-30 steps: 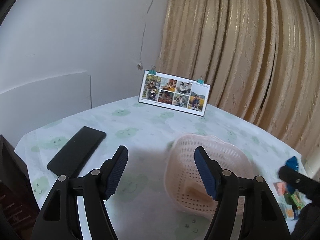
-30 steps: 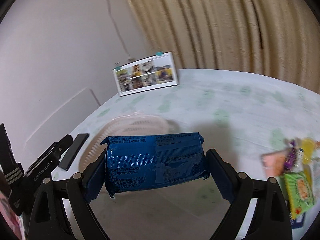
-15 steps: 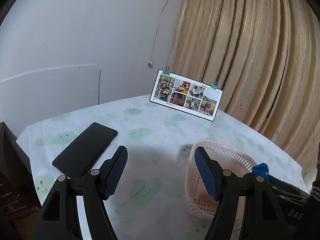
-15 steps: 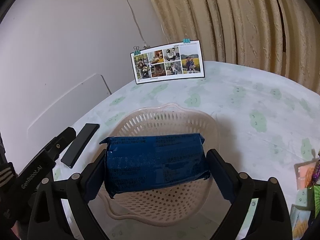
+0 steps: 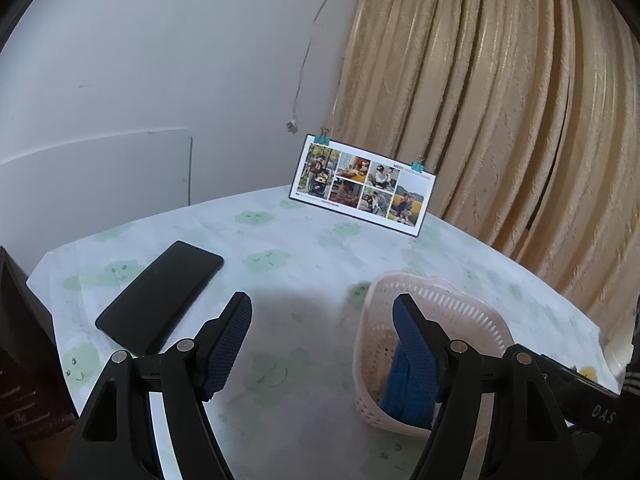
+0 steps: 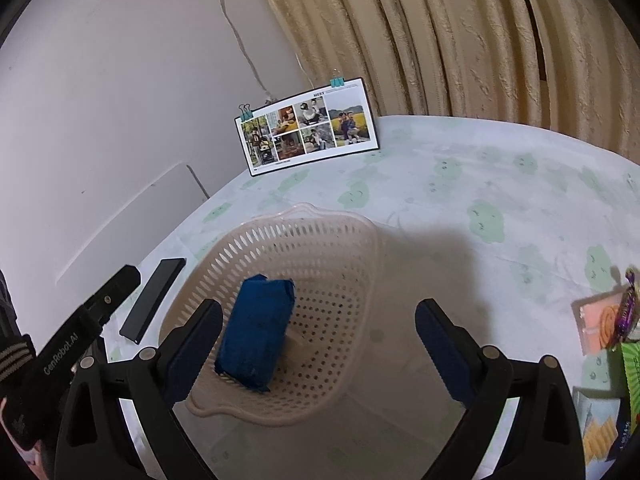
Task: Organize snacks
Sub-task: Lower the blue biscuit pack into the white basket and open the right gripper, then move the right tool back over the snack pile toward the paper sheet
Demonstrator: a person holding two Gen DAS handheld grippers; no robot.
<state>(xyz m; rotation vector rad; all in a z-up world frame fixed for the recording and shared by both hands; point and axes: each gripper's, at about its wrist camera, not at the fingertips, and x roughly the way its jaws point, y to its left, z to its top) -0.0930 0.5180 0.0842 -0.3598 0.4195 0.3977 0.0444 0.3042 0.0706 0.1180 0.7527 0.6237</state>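
Tablecloth [image 6: 460,184], pale with green cloud prints, covers a round table against a white wall [image 5: 160,60] and beige curtain [image 5: 500,100]. Blue snack pack [image 6: 258,328] lies inside the basket [image 6: 340,240]. Right gripper [image 6: 318,338] above it and left gripper [image 5: 322,332] both gape wide, empty. Black phone [image 5: 160,292] lies left; photo card [image 5: 362,184] stands behind.

Left wrist view: we look forward along fingers, low over table [image 5: 288,240], toward wall and curtain [image 5: 500,100]; basket [image 5: 460,304] near, at right. Right wrist view: we look steeply down into basket [image 6: 320,240], close, from above. Both views share basket, phone [image 5: 160,292], photo card [image 5: 362,190], curtain, table.
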